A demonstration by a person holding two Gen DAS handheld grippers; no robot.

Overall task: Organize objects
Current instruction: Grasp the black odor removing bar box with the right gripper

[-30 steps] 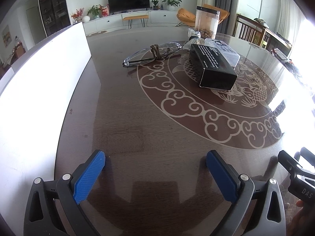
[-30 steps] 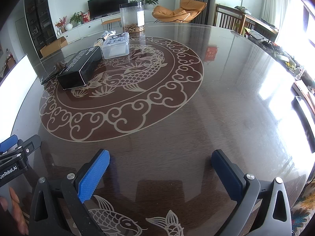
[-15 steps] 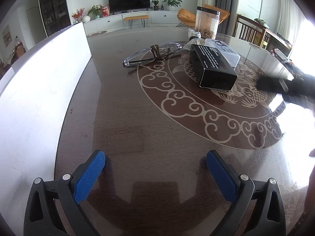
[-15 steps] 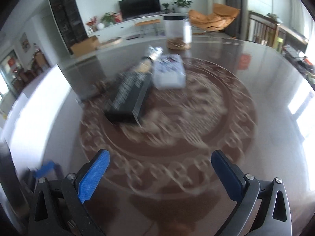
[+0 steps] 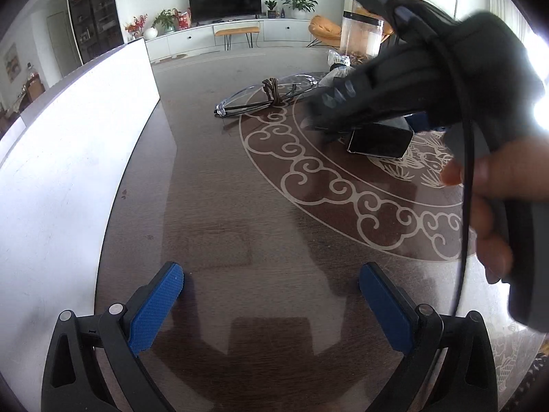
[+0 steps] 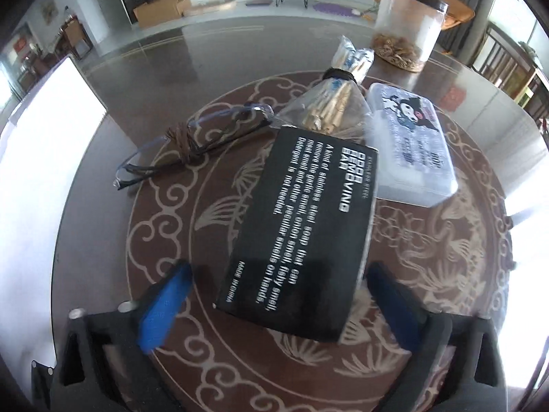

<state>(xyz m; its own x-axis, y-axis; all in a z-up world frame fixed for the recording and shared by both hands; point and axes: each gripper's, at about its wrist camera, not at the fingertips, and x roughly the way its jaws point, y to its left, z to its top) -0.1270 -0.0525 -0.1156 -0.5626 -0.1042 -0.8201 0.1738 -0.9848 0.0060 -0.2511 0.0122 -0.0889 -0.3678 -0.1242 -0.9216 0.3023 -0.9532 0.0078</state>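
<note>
Black box [image 6: 302, 237]: we found it lying flat on the table's round cloud-and-fish inlay, white print facing up, its near end between the right gripper's pads.
Right gripper [image 6: 274, 304]: we saw it tilted down over the box with its jaws closing; the blue pads stood on either side of the box, a gap showing at each, so nothing was clamped. Both fingers looked blurred.
Right hand [image 5: 494, 202]: in the left wrist view we saw bare fingers wrapped round the gripper's dark handle, a black cable running past them.
Neighbours: a clear bag of sticks [image 6: 329, 110] touched the box's far end; a clear plastic case [image 6: 411, 147] with a cartoon print lay just beside the box's right edge; glasses [image 6: 192, 144] with a brown cord lay near its left.
Jar [image 6: 408, 24]: it stood upright beyond the bag.
Left gripper [image 5: 271, 305]: we saw its jaws spread wide over bare table [image 5: 240, 185], holding nothing, well apart from the box.
White panel [image 5: 68, 158]: it stood along the table's left edge.
</note>
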